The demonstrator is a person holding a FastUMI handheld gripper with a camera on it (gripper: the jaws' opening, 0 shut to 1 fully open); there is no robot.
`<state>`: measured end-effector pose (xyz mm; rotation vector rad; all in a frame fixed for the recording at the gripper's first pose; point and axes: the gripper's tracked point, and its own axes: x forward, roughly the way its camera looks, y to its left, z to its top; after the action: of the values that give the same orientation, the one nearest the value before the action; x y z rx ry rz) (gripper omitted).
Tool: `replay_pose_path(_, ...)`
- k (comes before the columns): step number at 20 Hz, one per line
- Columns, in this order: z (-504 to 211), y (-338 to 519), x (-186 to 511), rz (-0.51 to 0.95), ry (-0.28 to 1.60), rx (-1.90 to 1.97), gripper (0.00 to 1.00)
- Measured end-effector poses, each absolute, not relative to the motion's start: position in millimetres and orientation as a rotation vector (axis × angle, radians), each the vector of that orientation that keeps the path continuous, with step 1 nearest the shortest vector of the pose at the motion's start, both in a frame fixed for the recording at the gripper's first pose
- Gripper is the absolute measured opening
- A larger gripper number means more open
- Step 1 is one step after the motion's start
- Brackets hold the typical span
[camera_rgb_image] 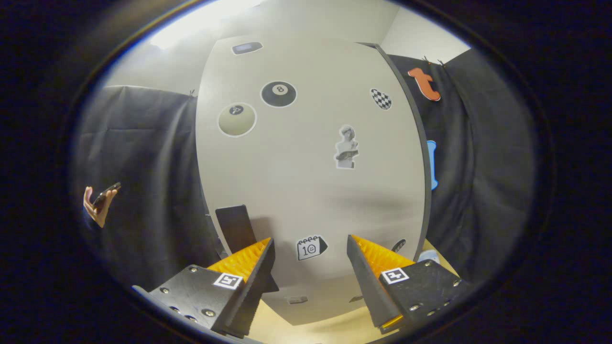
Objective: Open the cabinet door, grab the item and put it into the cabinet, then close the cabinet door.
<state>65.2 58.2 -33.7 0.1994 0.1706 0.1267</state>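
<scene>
The cabinet door (311, 181) is a pale grey panel covered with stickers, standing close ahead of my fingers and looking closed. A dark flat handle (235, 228) sticks out near its lower left edge, just beyond the left finger. My gripper (311, 251) is open, with nothing between its fingers, pointing at the lower part of the door. A small bit of a pale blue-white item (427, 256) peeks out beside the cabinet's lower right corner, beyond the right finger.
Black cloth walls stand on both sides of the cabinet. At the left, a person's hand (98, 205) holds a dark phone. A light wooden table top (325, 329) lies under the fingers, in front of the cabinet.
</scene>
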Motion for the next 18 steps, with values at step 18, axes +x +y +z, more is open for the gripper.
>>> replay_pose_path(18,-43,82,130,0.145,0.166,0.114,0.90)
